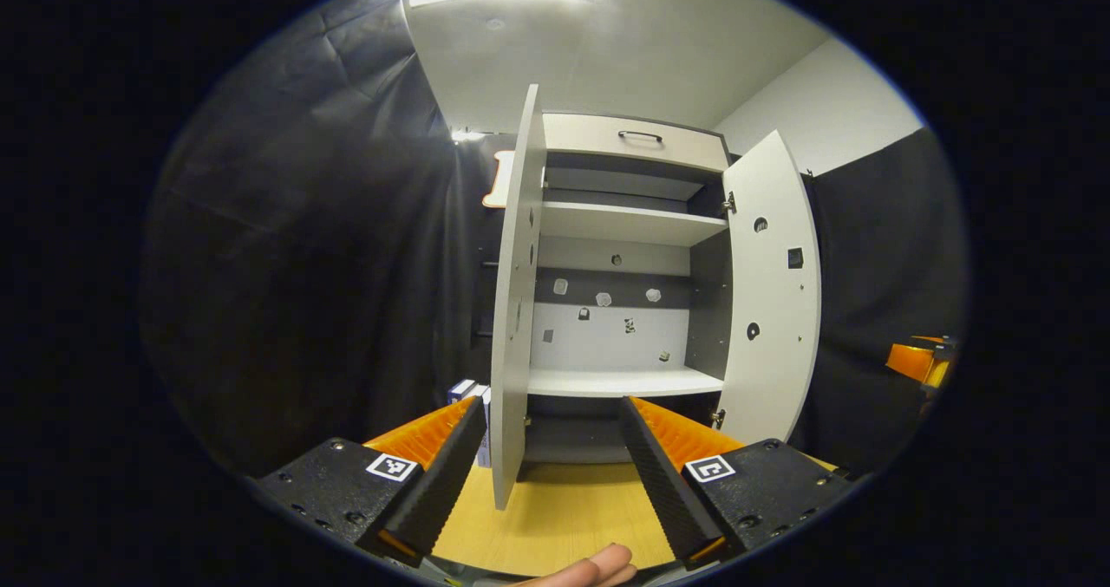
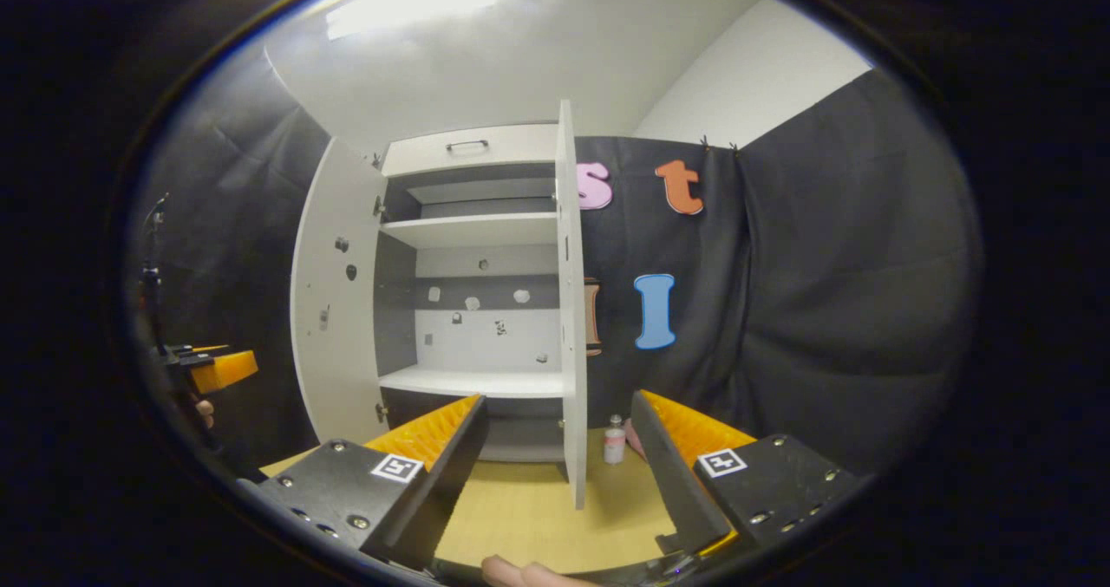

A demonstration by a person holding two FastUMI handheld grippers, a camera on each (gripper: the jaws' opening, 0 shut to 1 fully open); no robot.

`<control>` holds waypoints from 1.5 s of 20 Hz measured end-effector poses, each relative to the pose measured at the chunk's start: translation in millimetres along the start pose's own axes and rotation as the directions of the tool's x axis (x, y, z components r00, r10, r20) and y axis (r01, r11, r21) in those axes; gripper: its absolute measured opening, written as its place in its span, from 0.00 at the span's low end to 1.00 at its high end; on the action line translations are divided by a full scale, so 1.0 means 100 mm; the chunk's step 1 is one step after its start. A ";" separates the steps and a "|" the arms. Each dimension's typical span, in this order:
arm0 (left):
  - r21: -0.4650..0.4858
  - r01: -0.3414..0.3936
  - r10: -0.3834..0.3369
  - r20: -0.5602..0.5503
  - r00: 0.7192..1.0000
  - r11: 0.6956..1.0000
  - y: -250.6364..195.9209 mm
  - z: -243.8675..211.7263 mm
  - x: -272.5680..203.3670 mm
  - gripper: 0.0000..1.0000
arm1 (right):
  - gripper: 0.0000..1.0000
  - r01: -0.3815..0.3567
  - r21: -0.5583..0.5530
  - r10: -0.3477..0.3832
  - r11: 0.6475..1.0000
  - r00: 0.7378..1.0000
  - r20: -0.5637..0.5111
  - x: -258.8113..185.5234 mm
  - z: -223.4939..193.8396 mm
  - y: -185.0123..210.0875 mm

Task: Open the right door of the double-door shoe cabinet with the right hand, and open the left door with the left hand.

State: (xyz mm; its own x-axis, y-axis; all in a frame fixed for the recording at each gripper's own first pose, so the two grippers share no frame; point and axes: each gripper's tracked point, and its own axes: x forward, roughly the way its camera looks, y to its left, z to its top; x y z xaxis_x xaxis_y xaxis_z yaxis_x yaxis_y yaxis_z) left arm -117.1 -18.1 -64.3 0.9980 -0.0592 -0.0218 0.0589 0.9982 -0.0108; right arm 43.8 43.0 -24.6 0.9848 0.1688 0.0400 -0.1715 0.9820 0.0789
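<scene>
Both jaws stand wide apart and hold nothing: in the left gripper view the left gripper [image 1: 551, 466] sits at 6 o'clock above the yellow table [image 1: 555, 518], with the edge of the left door [image 1: 516, 309] seen between its fingers, swung out toward the camera, the shoe cabinet [image 1: 620, 223] open at the centre with pale shelves, and the right door [image 1: 774, 292] swung out at 3 o'clock. In the right gripper view the right gripper [image 2: 559, 470] sits at 6 o'clock, also wide and empty, the right door [image 2: 568, 309] stands edge-on between its fingers, the left door [image 2: 334, 301] is open at 9 o'clock, and a small bottle [image 2: 614, 441] stands on the table [image 2: 529, 518] just beside the right door, at about 5 o'clock.
</scene>
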 end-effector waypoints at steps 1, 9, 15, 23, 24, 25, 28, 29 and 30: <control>0.012 -0.003 0.003 0.002 1.000 1.000 0.00 0.00 -0.01 0.96 | 0.99 -0.002 0.000 0.002 1.000 1.000 -0.007 0.02 -0.02 0.00; 0.008 0.028 -0.028 0.007 1.000 1.000 -0.05 0.00 0.00 0.96 | 0.95 -0.016 -0.001 0.016 1.000 1.000 -0.026 0.09 -0.06 0.14; 0.022 0.045 -0.046 0.011 0.999 0.999 -0.10 -0.02 0.01 0.96 | 0.95 -0.032 -0.006 0.031 0.999 0.999 -0.027 0.09 -0.07 0.25; 0.027 0.047 -0.048 0.031 0.998 0.999 -0.15 0.01 0.02 0.96 | 0.99 -0.038 0.008 0.038 0.999 0.999 -0.027 0.11 -0.10 0.24; 0.028 0.045 -0.046 0.035 0.998 0.999 -0.15 0.02 0.02 0.96 | 0.95 -0.038 0.010 0.038 0.999 0.999 -0.028 0.12 -0.11 0.24; 0.027 0.044 -0.045 0.038 0.998 0.999 -0.15 0.02 0.01 0.96 | 0.99 -0.044 0.019 0.045 0.999 0.999 -0.031 0.11 -0.12 0.24; 0.020 0.048 -0.049 0.044 0.998 0.999 -0.18 0.03 0.01 0.96 | 0.96 -0.073 0.043 0.075 0.996 0.997 -0.035 0.09 -0.12 0.31; 0.018 0.049 -0.050 0.045 0.998 0.999 -0.18 0.04 0.01 0.96 | 0.95 -0.071 0.038 0.072 0.997 0.997 -0.033 0.09 -0.11 0.30; 0.018 0.048 -0.049 0.044 0.998 0.999 -0.18 0.04 0.01 0.96 | 0.95 -0.068 0.034 0.069 0.997 0.997 -0.032 0.09 -0.11 0.29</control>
State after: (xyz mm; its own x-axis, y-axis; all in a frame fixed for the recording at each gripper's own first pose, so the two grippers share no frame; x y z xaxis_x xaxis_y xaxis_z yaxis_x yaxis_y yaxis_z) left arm -117.4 -36.1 -60.6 0.9939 -0.1076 0.0226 0.1075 0.9942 0.0058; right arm 47.8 74.1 -32.9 0.9710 0.2387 0.0132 -0.2387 0.9648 0.1102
